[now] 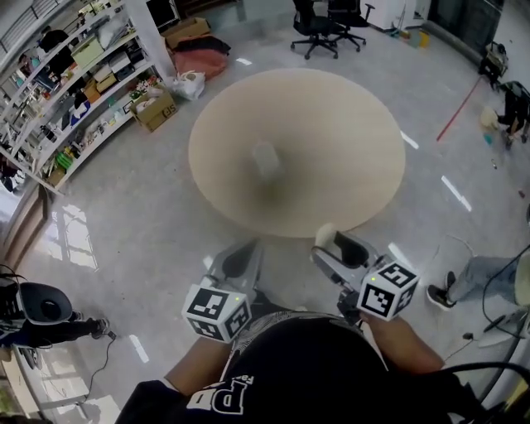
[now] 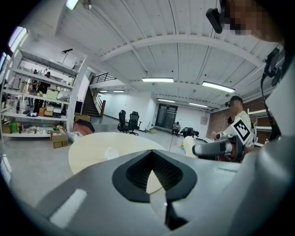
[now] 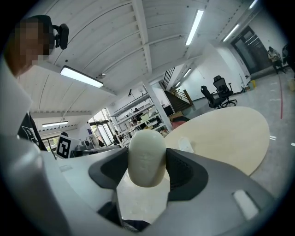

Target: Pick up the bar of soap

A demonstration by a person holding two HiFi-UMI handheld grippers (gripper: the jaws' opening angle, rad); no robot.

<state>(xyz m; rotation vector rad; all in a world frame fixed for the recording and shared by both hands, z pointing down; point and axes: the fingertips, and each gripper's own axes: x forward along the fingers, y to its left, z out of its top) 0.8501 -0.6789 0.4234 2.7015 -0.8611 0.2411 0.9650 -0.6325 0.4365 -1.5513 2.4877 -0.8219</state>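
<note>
A cream, oval bar of soap [image 3: 146, 156] stands upright between the black pads of my right gripper [image 3: 147, 173], which is shut on it. In the head view that gripper [image 1: 331, 245] hangs below the near rim of the round beige table [image 1: 348, 141], with the soap [image 1: 325, 234] at its tip. My left gripper [image 1: 238, 258] sits beside it, off the table, its jaws together with nothing in them [image 2: 150, 153]. A small whitish block [image 1: 267, 159] rests near the table's middle, apart from both grippers.
Storage shelves [image 1: 74, 74] and a cardboard box [image 1: 156, 108] line the left. Black office chairs [image 1: 319, 25] stand beyond the table. A person's leg [image 1: 472, 277] lies on the floor at right, and a black device [image 1: 41, 305] at left.
</note>
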